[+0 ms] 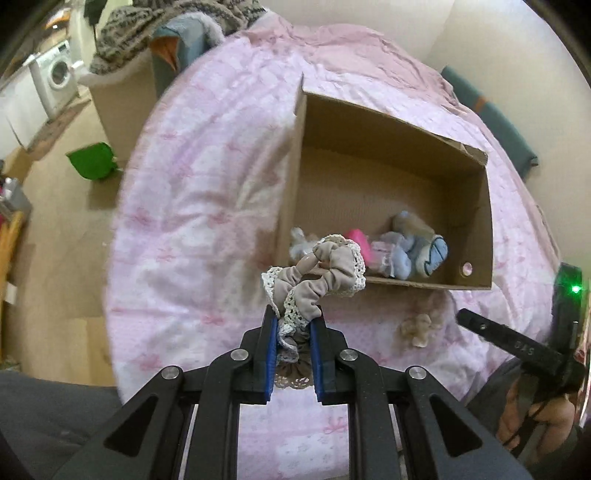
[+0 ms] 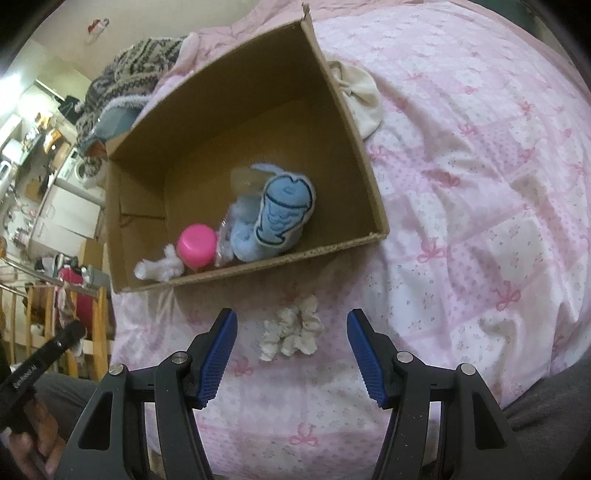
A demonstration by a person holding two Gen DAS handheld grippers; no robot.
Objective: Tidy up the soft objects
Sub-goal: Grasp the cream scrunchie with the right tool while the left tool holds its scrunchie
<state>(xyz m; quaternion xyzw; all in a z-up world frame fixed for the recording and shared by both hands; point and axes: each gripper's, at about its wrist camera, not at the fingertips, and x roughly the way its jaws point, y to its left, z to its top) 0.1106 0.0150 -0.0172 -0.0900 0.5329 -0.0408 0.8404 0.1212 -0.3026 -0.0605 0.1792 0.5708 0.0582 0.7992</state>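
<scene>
My left gripper (image 1: pixel 293 317) is shut on a beige scrunchie with lace trim (image 1: pixel 321 277) and holds it above the bed, just before the near wall of the cardboard box (image 1: pixel 476 221). The box (image 2: pixel 369 177) holds a blue plush toy (image 2: pixel 282 212), a pink round thing (image 2: pixel 196 245) and a white fluffy piece (image 2: pixel 159 267). My right gripper (image 2: pixel 291 325) is open and empty, with a white fluffy scrunchie (image 2: pixel 291 328) lying on the bedcover between its fingers. That scrunchie also shows in the left wrist view (image 1: pixel 417 326).
The pink patterned bedcover (image 2: pixel 480 184) lies under everything. A cream fabric bow piece (image 2: pixel 360 94) rests behind the box's right wall. Knitted clothes (image 1: pixel 147 29) are piled at the bed's far end. A green object (image 1: pixel 92 160) lies on the floor to the left.
</scene>
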